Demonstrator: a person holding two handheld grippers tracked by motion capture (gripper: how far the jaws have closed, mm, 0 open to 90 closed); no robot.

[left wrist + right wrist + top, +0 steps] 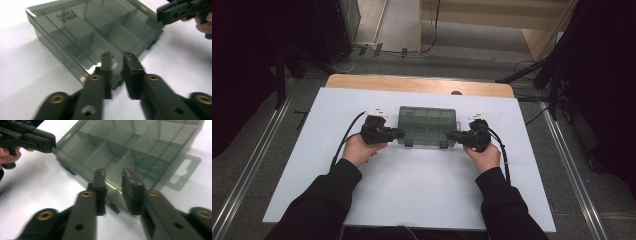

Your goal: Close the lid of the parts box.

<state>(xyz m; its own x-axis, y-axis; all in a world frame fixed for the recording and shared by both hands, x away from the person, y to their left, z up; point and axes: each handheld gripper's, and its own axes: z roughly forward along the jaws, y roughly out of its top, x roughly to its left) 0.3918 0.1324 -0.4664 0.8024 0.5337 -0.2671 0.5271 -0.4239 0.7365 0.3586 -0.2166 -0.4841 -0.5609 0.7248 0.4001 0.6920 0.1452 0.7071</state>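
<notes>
**Both grippers at the ends of the closed box**

I see a smoky grey see-through compartment box (428, 126) lying flat near the middle of the white sheet (412, 185) that covers the counter (412, 83), its lid shut and the dividers showing through it. Two small latches sit on its near edge, and a hanging tab (183, 171) with a slot juts from one end.

My left gripper (398, 133) comes in from the left and points at the box's left end. In the left gripper view its jaws stand a little apart, with a gap between them, right at the near corner of the box; the corner edge sits just in front of the gap, and I cannot tell whether the pads touch it. Nothing is clamped.

My right gripper (453, 135) mirrors it at the right end. In the right gripper view its jaws are likewise partly apart, with the box's edge and one latch lying across the gap just beyond the tips; I see no grip here either.

Each hand (359, 150) rests low over the sheet, and the sleeves are dark.
</notes>
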